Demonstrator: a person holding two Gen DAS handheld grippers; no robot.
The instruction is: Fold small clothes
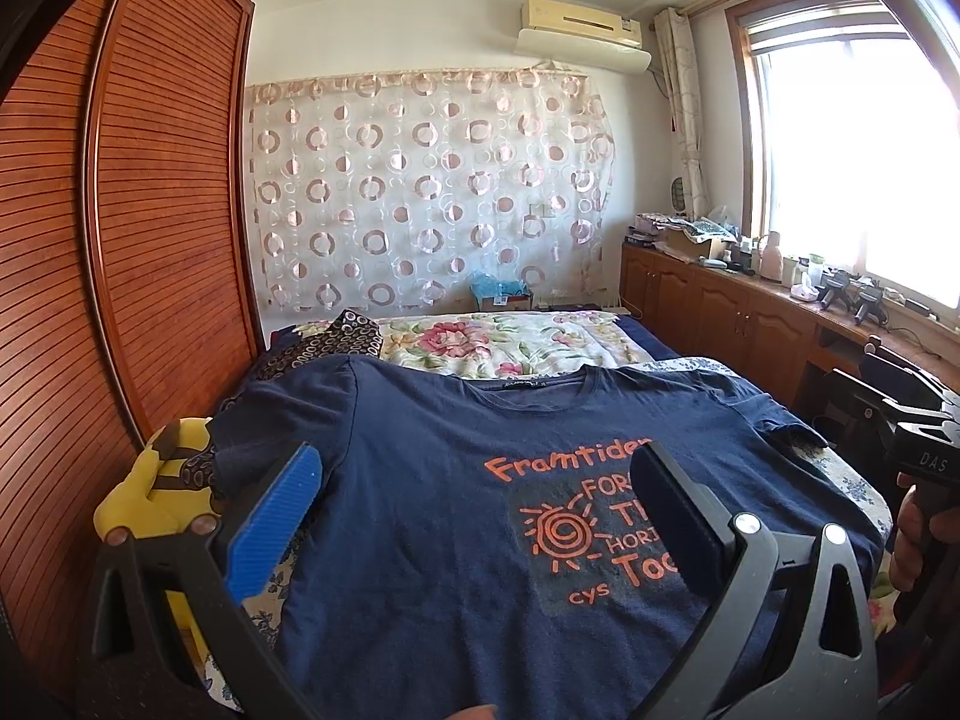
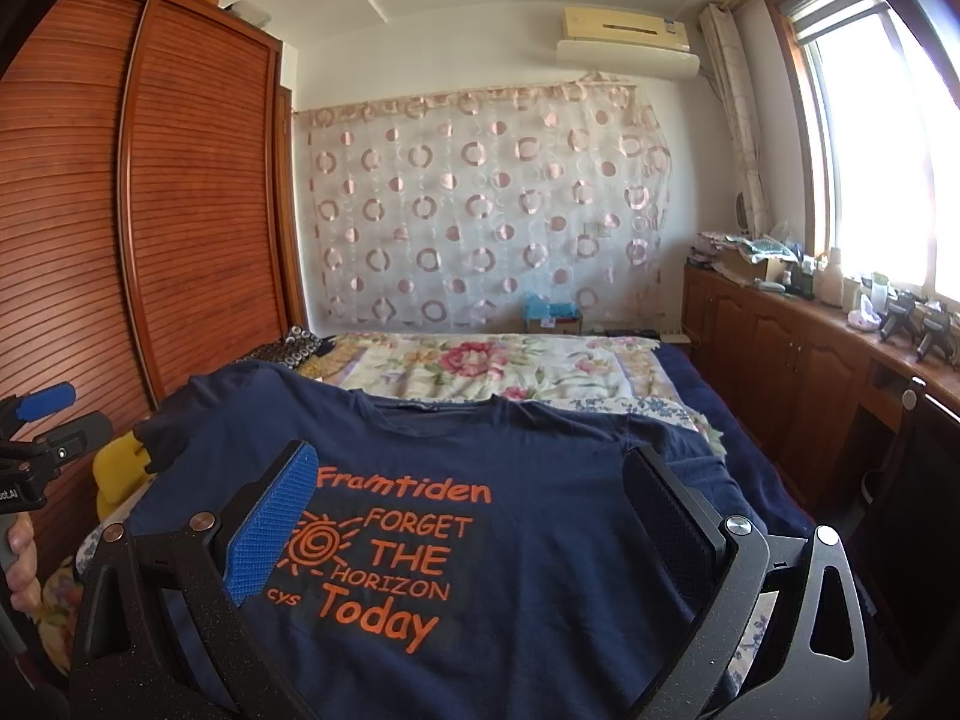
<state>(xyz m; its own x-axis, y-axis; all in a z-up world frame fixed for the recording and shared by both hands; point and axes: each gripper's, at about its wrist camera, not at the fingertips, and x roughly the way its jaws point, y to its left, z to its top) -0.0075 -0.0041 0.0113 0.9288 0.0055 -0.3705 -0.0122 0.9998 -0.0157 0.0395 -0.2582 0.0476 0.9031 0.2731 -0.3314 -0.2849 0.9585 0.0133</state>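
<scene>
Closest to us, the left gripper [image 1: 474, 510] has its two fingers spread wide, one faced with a blue ribbed pad [image 1: 276, 528] and the other with a dark pad, and nothing sits between them. We see the same on the right gripper [image 2: 471, 522]: jaws wide apart, blue pad on one side, dark mesh pad on the other, gripping nothing.

Under both claws we have the navy T-shirt [image 2: 540, 570], laid flat and face up on the bed [image 2: 720, 396], collar pointing away from us. Its orange print [image 2: 384, 558] reads "Framtiden FORGET THE HORIZON Today" beside a sun spiral. From the right wrist the print lies between the fingers; from the left wrist the dark finger covers the print's right end. We cannot tell whether either claw touches the cloth. A hand [image 1: 918, 540] grips the other tool at the left view's right edge.

Just past the shirt's left sleeve a yellow plush toy [image 1: 150, 498] is wedged against the slatted wooden wardrobe [image 1: 150, 210]. Beyond the collar lies a floral quilt [image 1: 498, 342]. Farther back a sheer curtain with rings [image 1: 420, 192] covers the wall, an air conditioner [image 1: 582, 30] above it, with cluttered wooden cabinets [image 1: 720, 300] under the bright window [image 1: 852, 150].
</scene>
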